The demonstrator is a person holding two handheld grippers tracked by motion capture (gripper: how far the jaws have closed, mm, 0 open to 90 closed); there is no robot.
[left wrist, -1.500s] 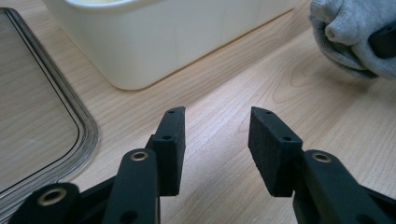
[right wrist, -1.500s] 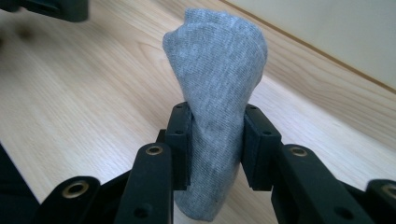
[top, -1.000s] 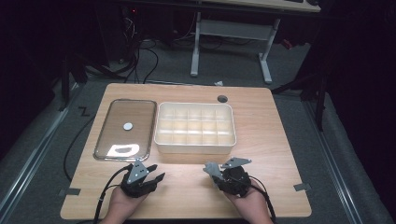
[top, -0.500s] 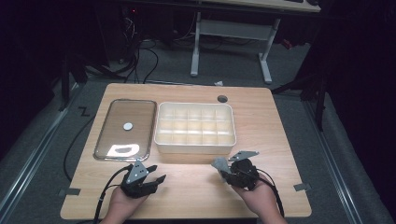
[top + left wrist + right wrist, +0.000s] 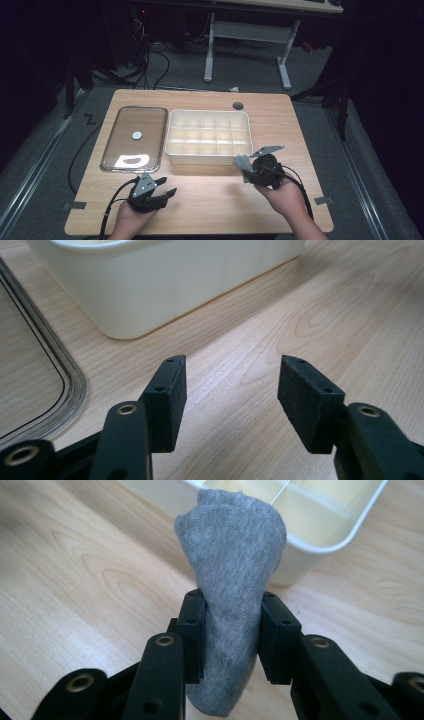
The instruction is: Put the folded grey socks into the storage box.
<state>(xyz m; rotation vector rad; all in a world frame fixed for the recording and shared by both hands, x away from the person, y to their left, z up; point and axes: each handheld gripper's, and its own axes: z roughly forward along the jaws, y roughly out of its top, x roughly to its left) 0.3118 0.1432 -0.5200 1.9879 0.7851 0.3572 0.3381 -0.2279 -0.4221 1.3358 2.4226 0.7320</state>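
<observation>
1. The grey sock [image 5: 230, 595] is clamped between my right gripper [image 5: 231, 630] pads, which press on its middle from both sides; in the high view it shows as a small grey bit at the front of that gripper [image 5: 246, 169], near the table's front right, just in front of the box.
2. The sock's long axis runs along my right jaws: its rounded end sticks out past the fingertips toward the box's near wall, and its other end hangs below the pads, toward my hand.
3. The white compartment box [image 5: 172, 149] stands at the middle of the table [image 5: 210, 205], divided into a grid of small cells. The cells I can see hold nothing.
4. The clear lid [image 5: 112, 145] lies flat to the left of the box, just beside it, with a small round white spot at its centre.
5. My left gripper [image 5: 231, 390] is near the front left of the table, its jaws spread wide with bare wood between them; they have just been opening. The box's near corner and the lid's rounded edge lie ahead of them.
</observation>
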